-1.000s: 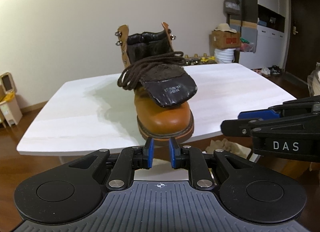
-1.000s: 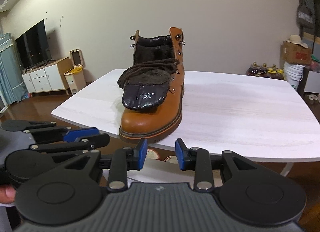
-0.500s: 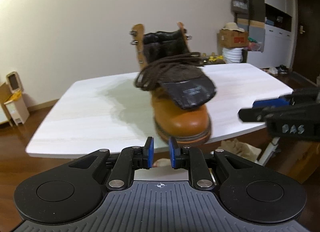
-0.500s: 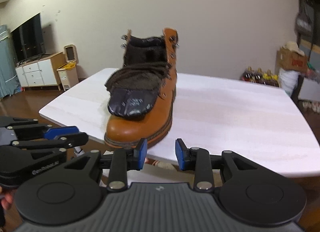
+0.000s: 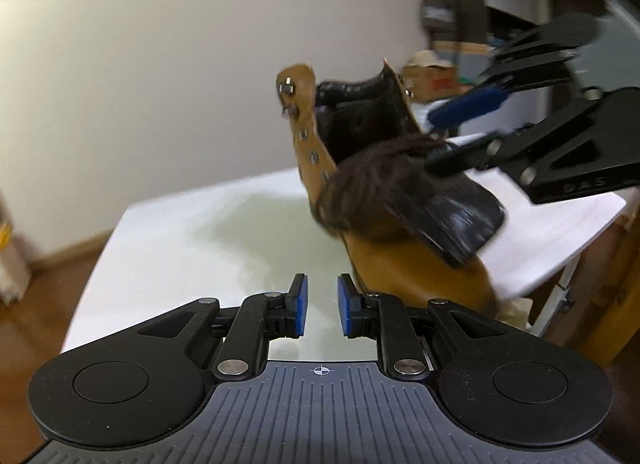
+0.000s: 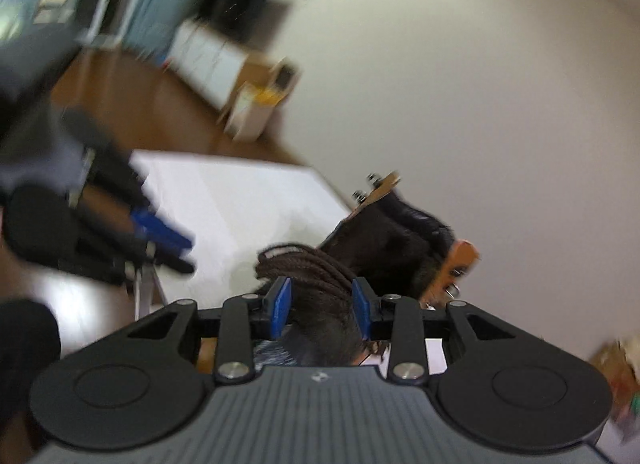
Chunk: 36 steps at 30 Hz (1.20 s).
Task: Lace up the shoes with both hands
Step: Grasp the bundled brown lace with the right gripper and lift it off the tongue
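**Right gripper over the lace pile, left gripper low beside the boot**

I count one tan leather lace-up boot (image 5: 420, 264), one bundle of dark brown braided laces (image 6: 308, 264) heaped on its folded-out black tongue (image 5: 456, 220), one white rectangular table (image 5: 180, 232), and my two black grippers with blue finger pads. On the boot's near-left flap I can make out about six metal lace hooks and eyelets (image 5: 286, 88); the other flap is too blurred to count.

The boot stands on the right part of the table, toe toward me near the front edge. My left gripper (image 5: 321, 308) hangs low just left of the toe, its fingers a narrow gap apart with only bare tabletop between them. My right gripper (image 6: 320, 306) is tilted steeply over the boot, fingers spread wide on either side of the lace bundle; whether the pads touch the laces I cannot tell through the motion blur.

Compared with half a second ago, the right gripper has swung from below the table edge up over the tongue, so its view is now rolled and smeared. The left view has shifted left and closer, and the boot now sits right of centre. The left fingers' gap looks about the same as before.
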Each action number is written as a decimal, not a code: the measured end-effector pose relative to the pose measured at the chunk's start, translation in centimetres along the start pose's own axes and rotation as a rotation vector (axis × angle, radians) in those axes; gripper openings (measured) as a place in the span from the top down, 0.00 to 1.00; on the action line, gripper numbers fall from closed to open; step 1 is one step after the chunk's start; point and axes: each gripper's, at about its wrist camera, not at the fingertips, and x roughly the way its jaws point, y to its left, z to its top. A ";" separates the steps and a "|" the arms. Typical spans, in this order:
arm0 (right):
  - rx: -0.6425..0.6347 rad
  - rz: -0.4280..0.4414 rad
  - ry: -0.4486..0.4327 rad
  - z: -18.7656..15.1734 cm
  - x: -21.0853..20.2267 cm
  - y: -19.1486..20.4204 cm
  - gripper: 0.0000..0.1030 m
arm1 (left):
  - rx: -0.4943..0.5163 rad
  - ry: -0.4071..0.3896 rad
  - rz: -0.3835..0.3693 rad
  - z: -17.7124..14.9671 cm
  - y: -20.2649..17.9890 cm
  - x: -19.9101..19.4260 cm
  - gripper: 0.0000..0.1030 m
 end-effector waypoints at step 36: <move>0.916 -0.317 0.360 -2.7 -8.6 -16.1 0.94 | 0.036 0.454 -0.393 12.4 5.8 7.0 0.83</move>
